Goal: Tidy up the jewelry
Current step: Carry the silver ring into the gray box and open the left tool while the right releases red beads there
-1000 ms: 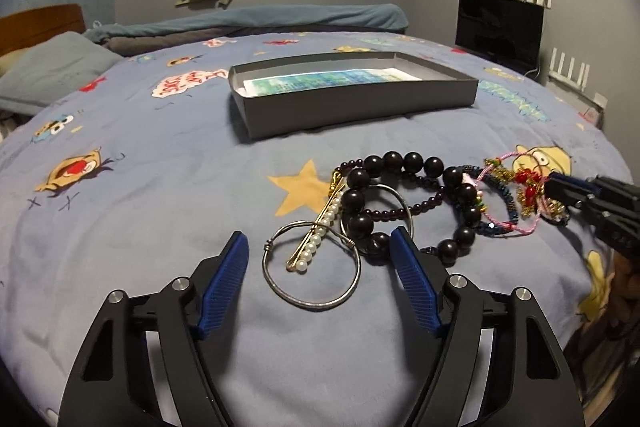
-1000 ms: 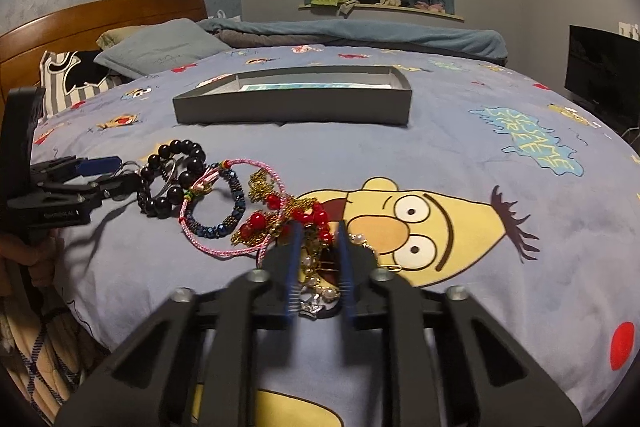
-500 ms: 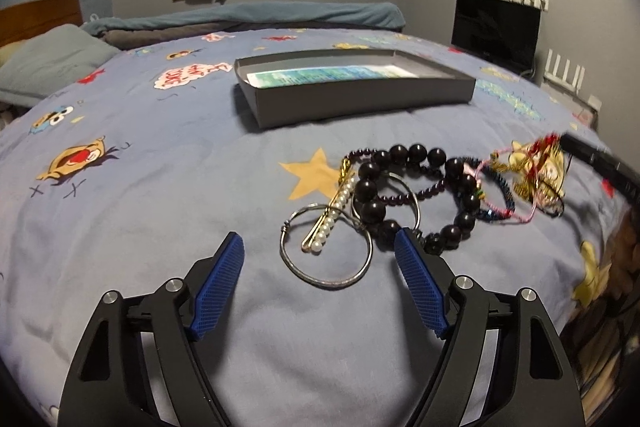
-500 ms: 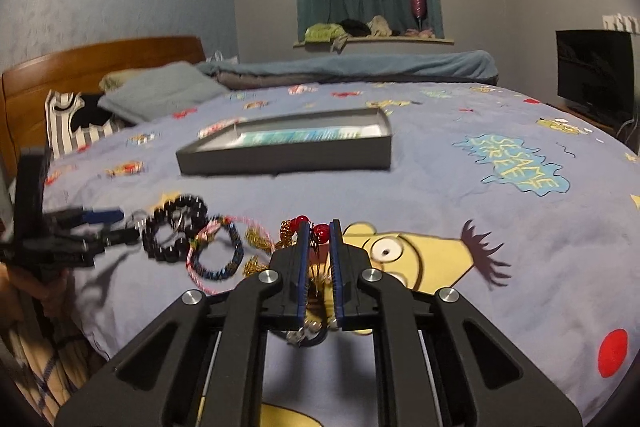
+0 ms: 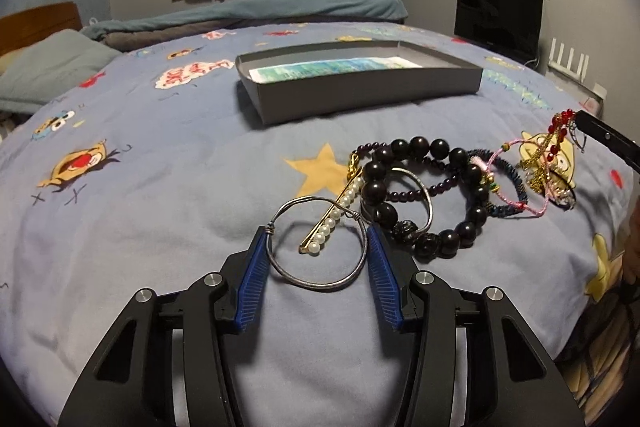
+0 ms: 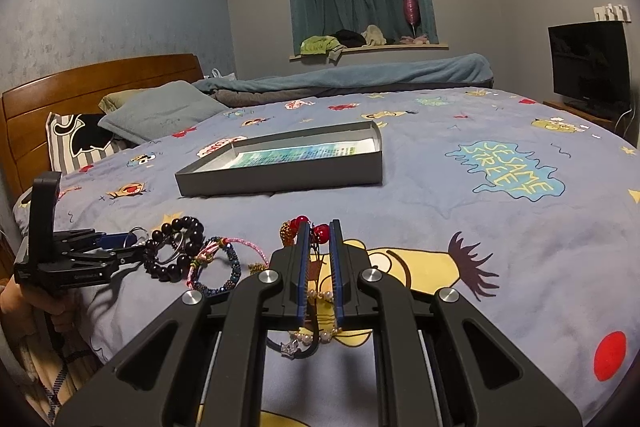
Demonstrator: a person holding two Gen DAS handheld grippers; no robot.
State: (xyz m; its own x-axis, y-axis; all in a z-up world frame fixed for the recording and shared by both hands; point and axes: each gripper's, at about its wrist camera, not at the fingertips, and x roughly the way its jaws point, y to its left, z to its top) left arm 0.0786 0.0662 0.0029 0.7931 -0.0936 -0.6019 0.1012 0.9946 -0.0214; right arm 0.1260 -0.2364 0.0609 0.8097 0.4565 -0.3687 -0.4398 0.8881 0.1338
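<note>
Two hand-held grippers: left (image 5: pixel 318 239) clamps wire bangle (image 5: pixel 319 243) (right out of frame).

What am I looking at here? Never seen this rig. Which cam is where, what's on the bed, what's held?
There is no robot: a person holds a two-finger gripper in each hand, and each carries a fisheye camera looking along its fingers. The black arms with blue pads at the bottom of each picture are that gripper.

In the left wrist view, the left gripper has just been closing around a silver wire bangle on the cartoon bedsheet; its pads touch the ring's sides. A pearl hairpin, a black bead bracelet and a pink cord bracelet lie beside it.

In the right wrist view, the right gripper is shut on a tangled red-bead and gold chain piece, lifted off the sheet. Behind lies an open grey box, probably the destination.
</note>
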